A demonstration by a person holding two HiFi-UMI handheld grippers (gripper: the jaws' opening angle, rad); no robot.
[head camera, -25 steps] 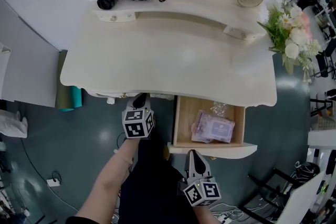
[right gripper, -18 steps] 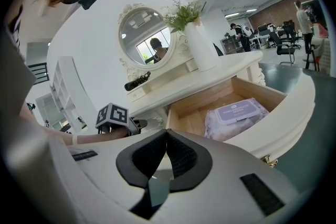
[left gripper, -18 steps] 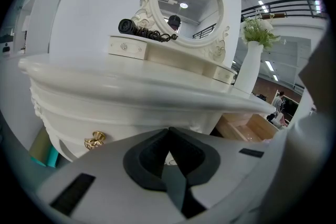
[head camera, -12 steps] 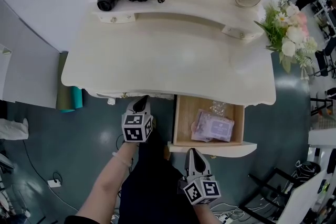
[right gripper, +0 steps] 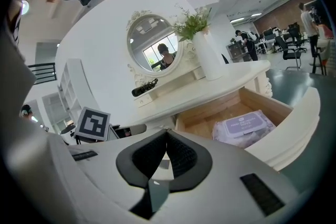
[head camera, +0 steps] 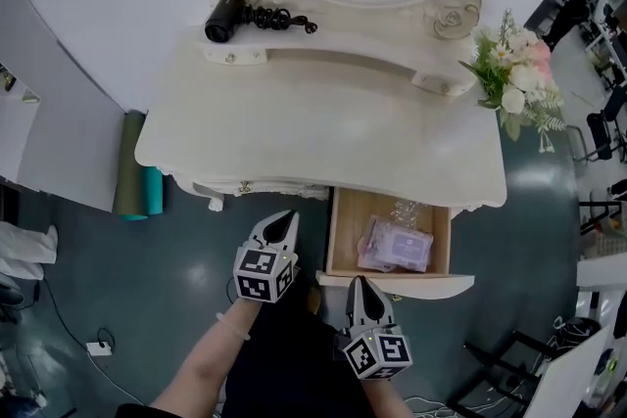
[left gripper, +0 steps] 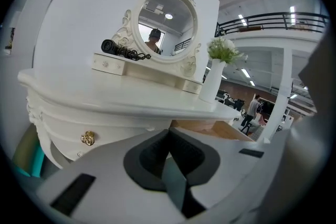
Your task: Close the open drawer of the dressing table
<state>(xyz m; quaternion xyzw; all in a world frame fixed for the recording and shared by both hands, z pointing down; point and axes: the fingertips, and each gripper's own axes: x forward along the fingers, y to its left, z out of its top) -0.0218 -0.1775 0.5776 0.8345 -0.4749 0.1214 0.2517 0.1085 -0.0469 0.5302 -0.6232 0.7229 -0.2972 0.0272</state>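
Found the drawer [head camera: 431,286] pulled out under the surface [head camera: 323,122], not pushed yet. Held left claw [head camera: 284,225] and right claw [head camera: 360,284] pinched shut, empty, near its front. Needed a push inward next.

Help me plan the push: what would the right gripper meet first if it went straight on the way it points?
Probably the drawer front, near its left end: the right gripper, shut, points at it from close by. Depth is unclear from above.
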